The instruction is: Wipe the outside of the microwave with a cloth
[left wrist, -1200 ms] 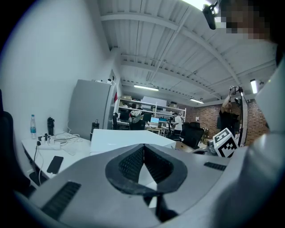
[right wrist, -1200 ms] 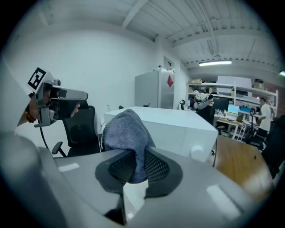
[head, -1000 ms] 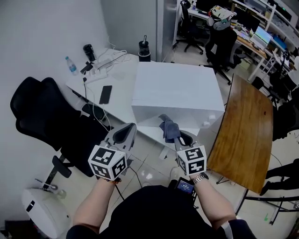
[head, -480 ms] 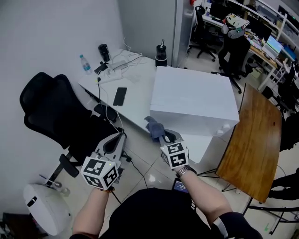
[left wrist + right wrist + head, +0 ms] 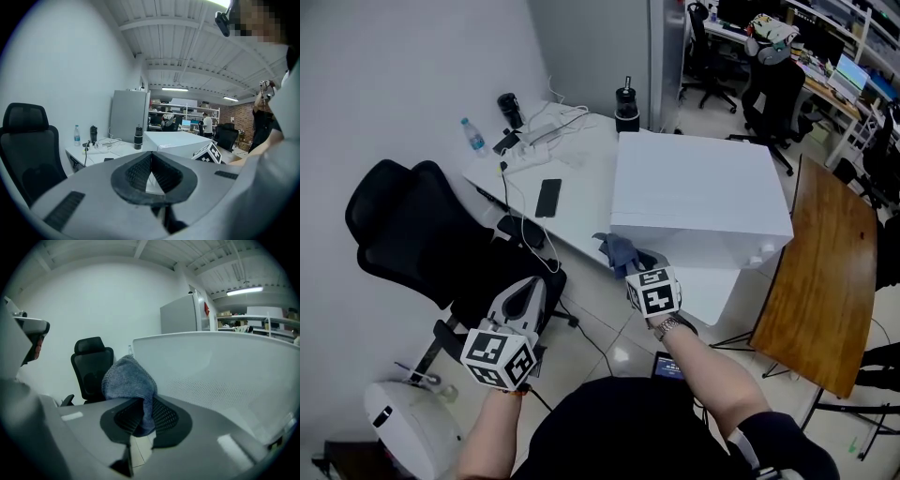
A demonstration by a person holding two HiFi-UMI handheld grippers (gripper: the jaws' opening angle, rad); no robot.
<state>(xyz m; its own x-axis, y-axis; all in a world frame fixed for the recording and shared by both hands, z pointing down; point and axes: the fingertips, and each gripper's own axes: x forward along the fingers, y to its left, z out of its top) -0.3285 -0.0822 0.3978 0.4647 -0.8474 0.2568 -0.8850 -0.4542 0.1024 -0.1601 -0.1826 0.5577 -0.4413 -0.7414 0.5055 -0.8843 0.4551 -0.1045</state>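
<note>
White desk (image 5: 581, 192) against the wall, bearing a white microwave (image 5: 698, 187) at its right end, with a dark phone (image 5: 548, 197) lying flat just to the microwave's left. Along the desk's far side stand a black tumbler (image 5: 626, 105) near the microwave's rear corner, a black flask (image 5: 510, 110) and a clear water bottle (image 5: 472, 137), with a power strip (image 5: 528, 142) and loose white cables (image 5: 565, 117) between them. A bare wooden table (image 5: 820, 281) stands beside the desk, right of the microwave.
</note>
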